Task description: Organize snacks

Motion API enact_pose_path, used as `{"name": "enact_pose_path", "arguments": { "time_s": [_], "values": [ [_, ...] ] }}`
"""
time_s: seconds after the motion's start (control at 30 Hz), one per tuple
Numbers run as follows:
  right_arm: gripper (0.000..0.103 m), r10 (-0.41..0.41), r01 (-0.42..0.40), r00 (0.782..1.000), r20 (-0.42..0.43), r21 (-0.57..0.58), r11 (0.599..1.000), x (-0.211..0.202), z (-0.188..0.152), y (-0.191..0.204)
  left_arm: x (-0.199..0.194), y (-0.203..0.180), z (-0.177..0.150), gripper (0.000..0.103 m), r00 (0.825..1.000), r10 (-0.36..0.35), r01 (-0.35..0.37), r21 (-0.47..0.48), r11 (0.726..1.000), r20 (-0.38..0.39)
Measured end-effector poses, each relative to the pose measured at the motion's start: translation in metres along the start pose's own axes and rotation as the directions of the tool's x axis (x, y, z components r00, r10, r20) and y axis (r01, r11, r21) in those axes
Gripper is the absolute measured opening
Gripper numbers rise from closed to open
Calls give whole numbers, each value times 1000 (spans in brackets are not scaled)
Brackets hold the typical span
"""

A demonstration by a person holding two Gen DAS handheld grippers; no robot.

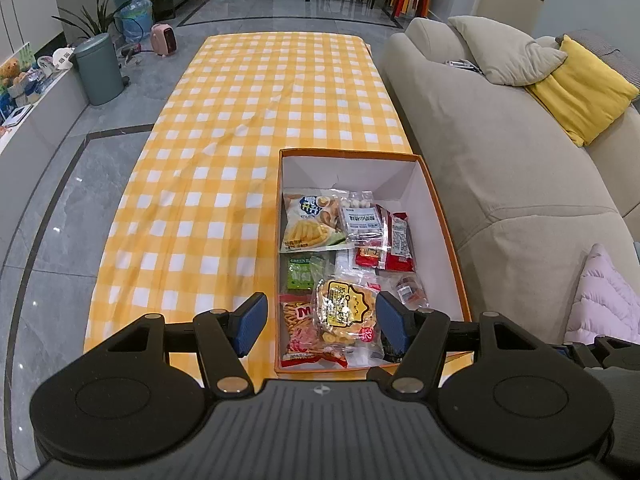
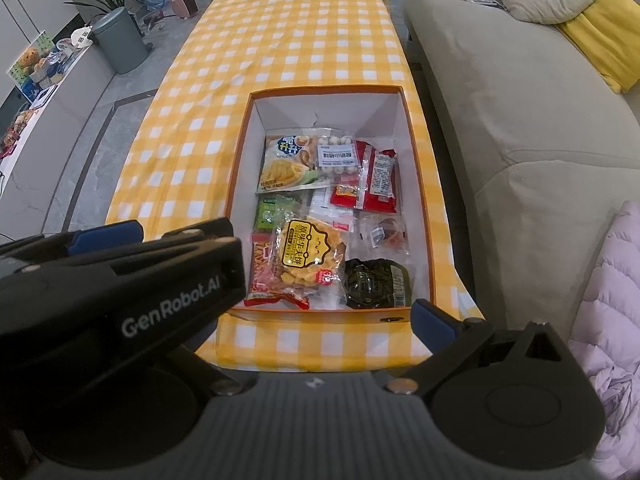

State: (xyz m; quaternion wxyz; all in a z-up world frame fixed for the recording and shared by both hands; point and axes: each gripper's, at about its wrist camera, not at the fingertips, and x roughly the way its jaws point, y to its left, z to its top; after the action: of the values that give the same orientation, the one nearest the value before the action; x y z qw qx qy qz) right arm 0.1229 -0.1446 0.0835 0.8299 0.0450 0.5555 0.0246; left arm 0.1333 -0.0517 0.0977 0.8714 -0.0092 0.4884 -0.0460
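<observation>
Orange cardboard makes the box [image 1: 436,200], and it sits on the yellow checked cloth [image 1: 240,120] at the near end of the table, on the side by the sofa [image 1: 500,168]. All the snacks you can see are inside it: a chips bag [image 1: 310,220] at the back, red packets [image 1: 394,240] next to it, a green packet [image 1: 304,274] in the middle, and a waffle cookie pack [image 1: 346,312] lying on top of a red stick-snack bag [image 1: 300,332] at the front. A dark packet [image 2: 376,282] fills the near right corner. The left claw [image 1: 318,322] hangs over the front of the box with its blue pads spread apart and nothing pinched. The right claw [image 2: 430,316] hangs low, just in front of the box. Only one of its pads shows, because the left tool hides the rest, so I cannot tell if it is spread or pressed together. The job looks almost finished. If a claw goes down now, it could crush the cookies or bump the thin box wall. The two tools are very close together, so they could also knock each other.
</observation>
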Motion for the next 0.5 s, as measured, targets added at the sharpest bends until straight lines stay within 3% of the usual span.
{"name": "enact_pose_path", "arguments": {
  "time_s": [0.5],
  "values": [
    [99,-1,1,1000,2,-3,1000,0,-1,-3,1,0,-1,73,1000,2,-2,2,1000,-1]
  ]
}}
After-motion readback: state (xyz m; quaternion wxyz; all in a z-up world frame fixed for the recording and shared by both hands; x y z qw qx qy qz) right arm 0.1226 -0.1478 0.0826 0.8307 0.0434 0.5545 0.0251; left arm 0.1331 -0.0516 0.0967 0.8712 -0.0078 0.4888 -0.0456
